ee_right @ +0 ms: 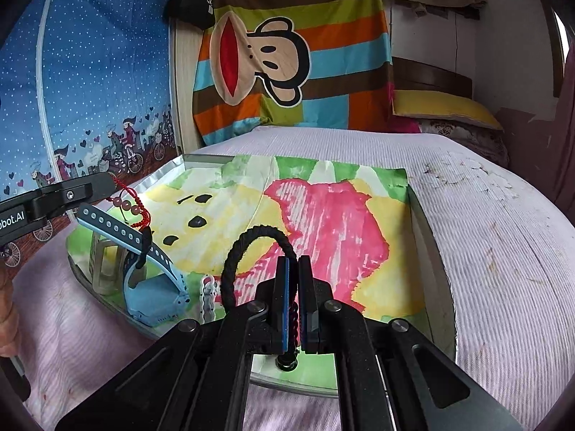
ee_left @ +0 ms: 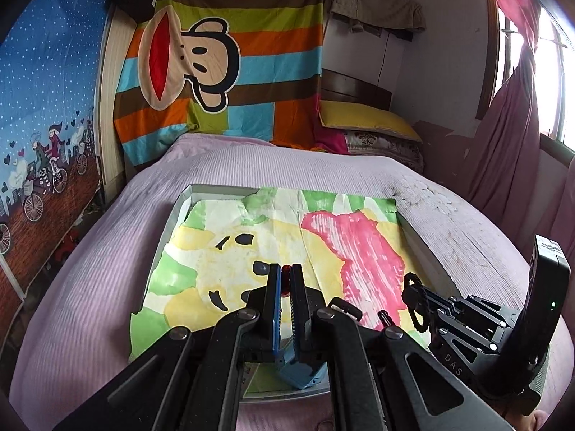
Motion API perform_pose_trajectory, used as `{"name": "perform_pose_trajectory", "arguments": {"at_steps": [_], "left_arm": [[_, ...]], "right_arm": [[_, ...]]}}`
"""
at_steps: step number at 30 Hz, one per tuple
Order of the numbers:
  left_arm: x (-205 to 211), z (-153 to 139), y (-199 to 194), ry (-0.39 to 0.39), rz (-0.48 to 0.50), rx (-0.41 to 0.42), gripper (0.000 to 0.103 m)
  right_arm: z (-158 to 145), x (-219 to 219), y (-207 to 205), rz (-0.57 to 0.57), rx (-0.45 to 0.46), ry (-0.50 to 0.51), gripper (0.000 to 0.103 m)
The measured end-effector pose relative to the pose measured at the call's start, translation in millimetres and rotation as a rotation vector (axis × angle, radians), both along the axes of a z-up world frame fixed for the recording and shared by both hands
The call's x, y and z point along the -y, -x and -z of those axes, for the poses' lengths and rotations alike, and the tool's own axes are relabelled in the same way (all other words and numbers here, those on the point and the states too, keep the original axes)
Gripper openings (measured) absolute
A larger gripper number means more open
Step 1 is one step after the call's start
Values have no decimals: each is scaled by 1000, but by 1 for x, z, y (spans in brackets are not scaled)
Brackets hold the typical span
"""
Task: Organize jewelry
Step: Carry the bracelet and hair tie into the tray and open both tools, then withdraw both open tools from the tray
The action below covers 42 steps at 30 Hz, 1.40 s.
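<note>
Counting through the left wrist view first: one left gripper [ee_left: 286,280] sat at lower centre, its two blue-padded jaws drawn nearly together and pinching one red beaded bracelet [ee_left: 286,270], of which only a small knobbly bit showed between the tips. One right gripper [ee_left: 417,296] reached in from the lower right, carrying one black braided cord loop [ee_left: 413,287], rope-like in texture. One shallow rectangular metal tray [ee_left: 179,208] lay on one ribbed lilac bedspread [ee_left: 107,244], lined with one crinkled paper sheet [ee_left: 251,237] painted in yellow, green and pink blotches. One striped cartoon monkey cloth [ee_left: 222,54] hung at upper centre.

Turning to the right wrist view, the right gripper [ee_right: 293,273] stood at lower centre, jaws pressed close and clamping the black braided cord loop [ee_right: 251,248], which arched up to the left of the fingers. At middle left the left gripper's black metal finger [ee_right: 72,194] held the red beaded bracelet [ee_right: 131,210], a thin red knotted cord with four round pinkish beads, hanging above the tray's left end. Below it lay one blue watch [ee_right: 151,294] with a rubbery perforated strap, beside one grey blocky stand [ee_right: 102,269] and one small white chain piece [ee_right: 207,296], all inside the tray [ee_right: 431,251].
</note>
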State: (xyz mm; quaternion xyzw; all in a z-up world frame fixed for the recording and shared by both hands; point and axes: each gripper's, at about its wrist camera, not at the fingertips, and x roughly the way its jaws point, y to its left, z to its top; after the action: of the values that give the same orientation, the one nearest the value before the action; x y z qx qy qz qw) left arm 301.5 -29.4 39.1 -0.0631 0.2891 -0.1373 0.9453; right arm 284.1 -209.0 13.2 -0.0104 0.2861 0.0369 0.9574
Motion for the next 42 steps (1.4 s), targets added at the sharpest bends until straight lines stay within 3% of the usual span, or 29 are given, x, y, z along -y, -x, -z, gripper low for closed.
{"name": "perform_pose_trajectory", "arguments": {"at_steps": [10, 26, 29, 31, 33, 37, 39, 42], "left_arm": [[4, 22, -6, -34, -9, -62, 5], [4, 22, -2, -54, 0, -74, 7], [4, 21, 2, -53, 3, -60, 19], [2, 18, 7, -44, -5, -41, 45], [-1, 16, 13, -44, -36, -11, 63], [-7, 10, 24, -31, -44, 22, 65], [-10, 7, 29, -26, -54, 40, 72], [-15, 4, 36, -21, -74, 73, 82]], "right_arm": [[28, 3, -17, -9, -105, -25, 4], [33, -2, -20, -6, -131, -6, 5], [32, 0, -17, -1, -127, -13, 5], [31, 2, -15, 1, -119, -15, 5], [29, 3, -12, 2, -107, -21, 5], [22, 6, -2, 5, -73, -23, 5], [17, 7, 4, 7, -46, -24, 7], [10, 10, 14, 11, 2, -31, 22]]}}
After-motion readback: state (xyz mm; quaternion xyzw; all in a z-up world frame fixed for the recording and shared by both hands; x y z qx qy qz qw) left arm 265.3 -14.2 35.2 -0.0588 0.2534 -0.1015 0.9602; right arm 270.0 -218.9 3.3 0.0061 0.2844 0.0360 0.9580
